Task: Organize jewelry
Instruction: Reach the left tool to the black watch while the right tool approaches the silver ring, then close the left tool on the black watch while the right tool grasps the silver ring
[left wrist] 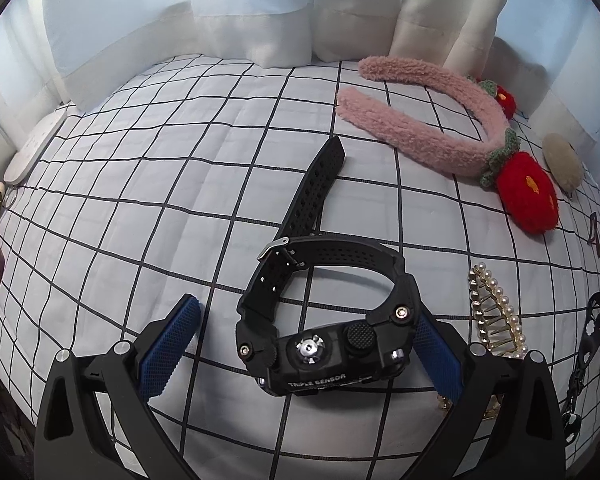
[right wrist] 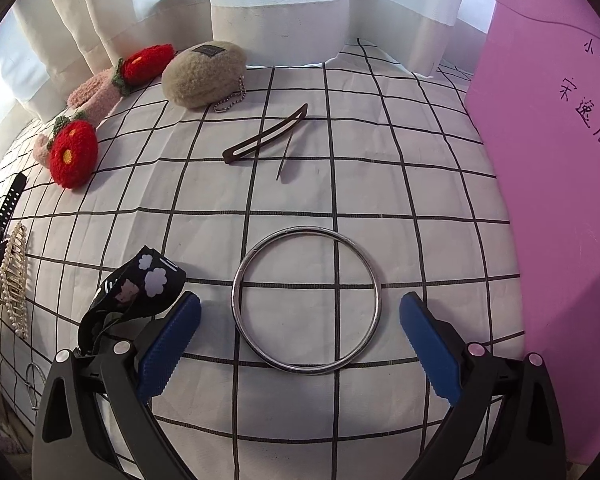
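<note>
The left gripper [left wrist: 306, 354] stands wide apart on a grid-patterned cloth [left wrist: 160, 200], with a black digital watch [left wrist: 324, 320] lying on its side between the 2 blue pads. The watch case sits close against the right pad, perhaps touching it, while the left pad is clear of it; one perforated strap runs away across the cloth. Beyond the watch lies a pink fuzzy headband [left wrist: 428, 120] with 2 red crocheted flowers, and just right of the gripper is a pearl hair claw [left wrist: 496, 316].

The right gripper [right wrist: 300, 328] is likewise spread apart, holding nothing. A silver metal bangle [right wrist: 306, 300] lies flat on the cloth between and just ahead of its fingertips, not touched by either pad. A black patterned ribbon strap [right wrist: 136, 292] rests against the outside of the left finger. Farther off are a brown hair clip [right wrist: 266, 136], a beige fuzzy pouch [right wrist: 204, 74] with a ball chain, and the headband at the left. A pink sheet with handwriting [right wrist: 560, 160] stands along the right edge. White curtains [right wrist: 280, 12] hang behind.
</note>
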`<state>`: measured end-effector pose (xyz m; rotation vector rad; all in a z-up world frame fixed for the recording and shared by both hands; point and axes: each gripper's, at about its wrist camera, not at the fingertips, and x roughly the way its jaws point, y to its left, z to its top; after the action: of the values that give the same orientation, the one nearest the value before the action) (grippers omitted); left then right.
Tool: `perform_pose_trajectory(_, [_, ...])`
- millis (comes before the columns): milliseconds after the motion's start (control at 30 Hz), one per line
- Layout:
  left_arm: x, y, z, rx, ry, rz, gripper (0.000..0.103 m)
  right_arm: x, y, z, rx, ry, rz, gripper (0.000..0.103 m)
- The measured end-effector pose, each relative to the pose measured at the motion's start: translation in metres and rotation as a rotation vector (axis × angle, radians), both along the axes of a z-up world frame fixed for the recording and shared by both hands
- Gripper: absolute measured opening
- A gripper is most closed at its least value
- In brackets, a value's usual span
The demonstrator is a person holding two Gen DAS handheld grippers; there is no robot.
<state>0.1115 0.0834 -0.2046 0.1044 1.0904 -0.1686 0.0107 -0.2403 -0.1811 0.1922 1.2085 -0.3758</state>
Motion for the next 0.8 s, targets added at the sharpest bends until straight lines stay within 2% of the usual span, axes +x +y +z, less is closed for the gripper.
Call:
perform_pose_trajectory(167, [0.0, 0.0, 0.0, -0.002, -0.013, 0.004, 0.098, -0.023, 0.012, 0.001, -0.008, -0.016, -0.003, 0.094])
perform_pose_trajectory(467, [-0.001, -0.001, 0.001, -0.002, -0.013, 0.006, 0.096, -0.013, 0.013, 0.0, -0.002, -0.009, 0.015, 0.093])
perform_pose_trajectory(567, [-0.003, -0.003, 0.003, -0.005, -0.016, -0.011, 0.09, -0.009, 0.014, 0.004, 0.006, 0.0, 0.023, 0.091])
perform_pose_trajectory(667, [-0.006, -0.008, 0.006, -0.006, -0.022, -0.038, 0.078, -0.01, 0.017, 0.009, 0.003, -0.005, 0.037, 0.079])
perform_pose_trajectory(700, [-0.007, -0.009, 0.007, -0.008, -0.024, -0.044, 0.073, -0.011, 0.017, 0.011, 0.0, -0.009, 0.04, 0.071])
perform_pose_trajectory(800, [-0.008, -0.011, 0.009, -0.008, -0.026, -0.041, 0.068, -0.012, 0.015, 0.013, 0.002, -0.004, 0.041, 0.071])
